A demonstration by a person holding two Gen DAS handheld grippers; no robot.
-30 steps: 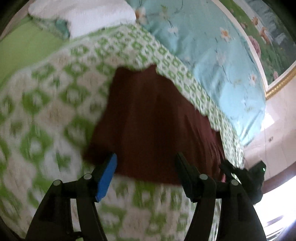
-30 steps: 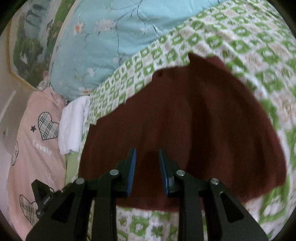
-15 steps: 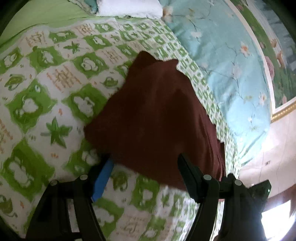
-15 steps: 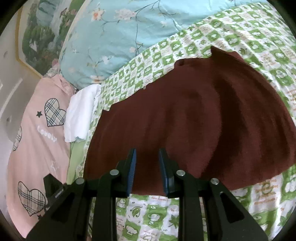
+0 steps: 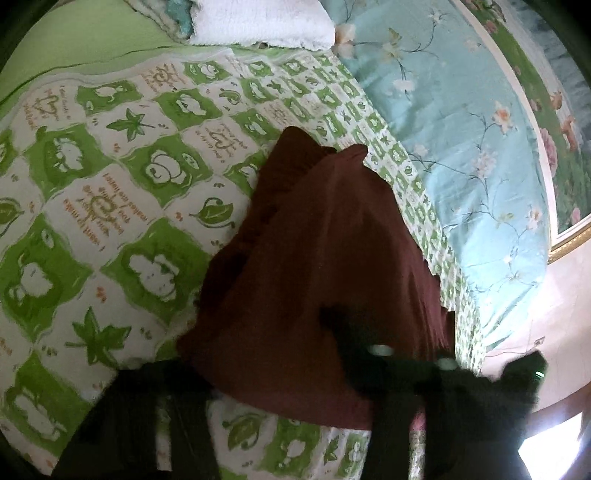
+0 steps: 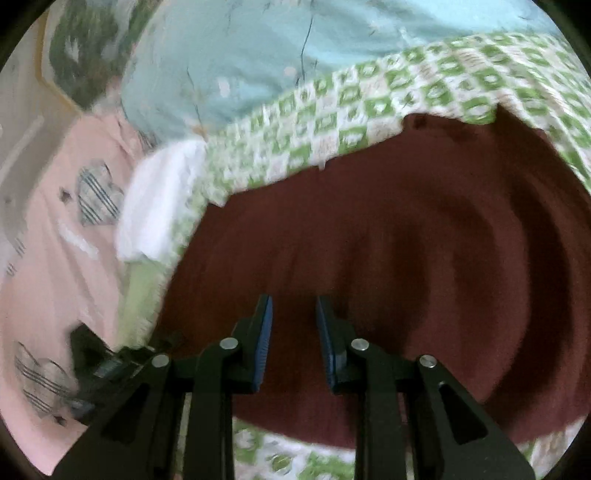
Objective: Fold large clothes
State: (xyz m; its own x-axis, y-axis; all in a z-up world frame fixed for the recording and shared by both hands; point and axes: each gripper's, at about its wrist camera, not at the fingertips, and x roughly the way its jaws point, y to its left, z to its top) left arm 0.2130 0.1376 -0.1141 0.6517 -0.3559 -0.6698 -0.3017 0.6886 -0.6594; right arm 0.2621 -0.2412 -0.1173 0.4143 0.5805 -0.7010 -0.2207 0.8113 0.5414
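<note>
A maroon garment [image 5: 332,277] lies spread on a bed, on a green-and-white checked quilt [image 5: 129,184] printed with leaves and small figures. In the left wrist view it tapers to two small peaks at its far end and widens toward the camera. In the right wrist view it fills most of the lower picture, with soft ripples across its surface [image 6: 406,240].

The left tool [image 5: 258,343] sits at the garment's near edge. Its jaws have just been closing, and the near corner of the garment lies between them. The fingers are dark and smeared by blur, and one is partly under the cloth, so I cannot tell whether the pads are pressing on it.

The right tool [image 6: 293,306] is over the garment's near part. Its blue pads stand a narrow gap apart, having just drawn slightly closer, and maroon cloth shows in the gap. I cannot tell whether a fold is pinched there or the cloth simply lies below.

Beyond the garment's far edge the quilt meets a light blue floral duvet [image 5: 461,129]. Behind that hangs a painting in a gilt frame [image 5: 554,110]. A folded white towel [image 5: 258,22] rests on the bed well past the garment's far end. In the right wrist view, pink bedding with plaid hearts [image 6: 74,240] lies to the garment's left.
</note>
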